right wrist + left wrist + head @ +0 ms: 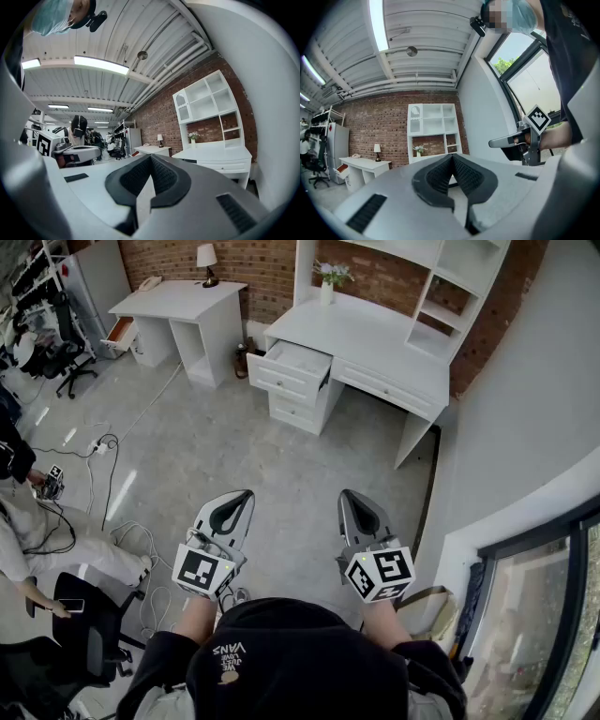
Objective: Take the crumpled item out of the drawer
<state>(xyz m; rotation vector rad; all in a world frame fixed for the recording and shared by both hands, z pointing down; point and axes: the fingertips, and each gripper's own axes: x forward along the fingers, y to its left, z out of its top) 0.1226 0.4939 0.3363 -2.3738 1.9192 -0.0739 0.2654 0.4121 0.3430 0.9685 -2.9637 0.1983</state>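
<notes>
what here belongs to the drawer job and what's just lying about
For the job: open drawer in the white desk; left gripper and right gripper, both shut, empty. Crumpled item not visible from here.
Lying about: flower vase, lamp, phone, floor cables.

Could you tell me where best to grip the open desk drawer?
Probably take the drawer by its front panel's top edge, coming from straight in front: it juts out toward the room, open on top. Knobs are too small to tell.
</notes>
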